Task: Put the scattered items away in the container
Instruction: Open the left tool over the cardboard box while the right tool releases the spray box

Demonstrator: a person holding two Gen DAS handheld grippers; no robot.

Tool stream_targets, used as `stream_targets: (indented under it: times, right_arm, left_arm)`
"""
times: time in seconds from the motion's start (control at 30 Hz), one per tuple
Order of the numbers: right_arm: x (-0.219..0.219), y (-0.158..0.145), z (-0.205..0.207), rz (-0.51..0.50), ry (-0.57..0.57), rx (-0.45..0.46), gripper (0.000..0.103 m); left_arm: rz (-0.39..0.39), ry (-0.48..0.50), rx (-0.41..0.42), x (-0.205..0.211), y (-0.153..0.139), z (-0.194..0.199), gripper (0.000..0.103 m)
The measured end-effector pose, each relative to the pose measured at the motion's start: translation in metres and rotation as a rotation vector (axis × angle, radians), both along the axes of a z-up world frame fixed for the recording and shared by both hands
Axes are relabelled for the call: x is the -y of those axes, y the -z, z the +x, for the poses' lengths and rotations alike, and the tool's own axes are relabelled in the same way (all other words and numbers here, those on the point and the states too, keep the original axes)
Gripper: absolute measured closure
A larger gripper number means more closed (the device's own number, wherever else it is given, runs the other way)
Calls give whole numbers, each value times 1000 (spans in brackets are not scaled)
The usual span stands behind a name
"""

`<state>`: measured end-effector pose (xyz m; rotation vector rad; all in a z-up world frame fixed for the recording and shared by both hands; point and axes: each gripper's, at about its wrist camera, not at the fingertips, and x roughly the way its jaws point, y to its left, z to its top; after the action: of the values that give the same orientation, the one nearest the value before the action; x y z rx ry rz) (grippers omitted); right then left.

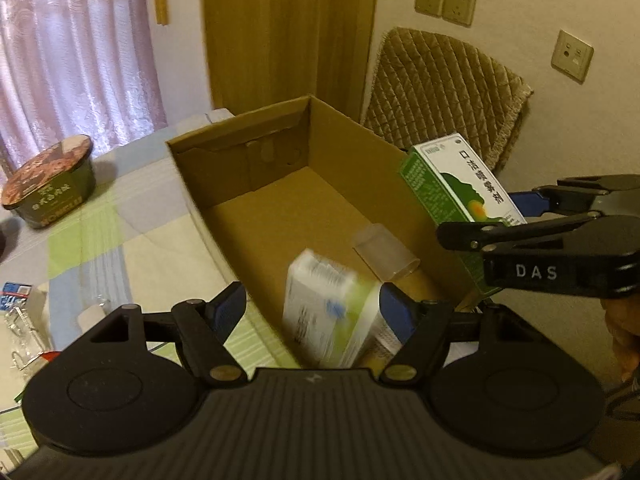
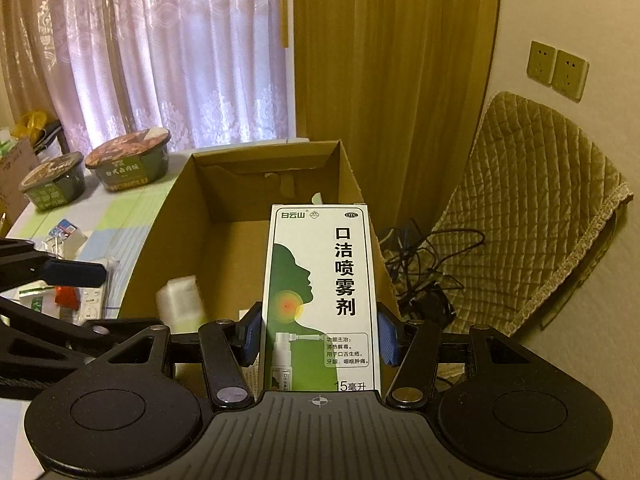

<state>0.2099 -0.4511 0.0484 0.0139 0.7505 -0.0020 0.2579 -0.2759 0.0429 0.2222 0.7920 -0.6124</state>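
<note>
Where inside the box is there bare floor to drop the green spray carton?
The far half of the box floor is bare, bordered by the back wall and side walls. The near end is crowded: a blurred white carton and a clear cap sit there. The right gripper grips the spray carton.

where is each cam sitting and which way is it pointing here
Left wrist: on the left gripper, looking down into the cardboard box at a blurred white carton; shows both open fingers, plus the right gripper.
Right wrist: on the right gripper, facing the box and curtain; its fingers clamp a green spray carton.
Shared: box, spray carton, noodle bowl, quilted chair.
</note>
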Motion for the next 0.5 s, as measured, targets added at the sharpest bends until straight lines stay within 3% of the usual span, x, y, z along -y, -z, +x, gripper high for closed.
stream_targets:
  times: [0.5]
  right_arm:
    - [-19, 2, 11, -7, -34, -5, 45]
  left_arm:
    - [-43, -100, -18, -53, -6, -22, 31]
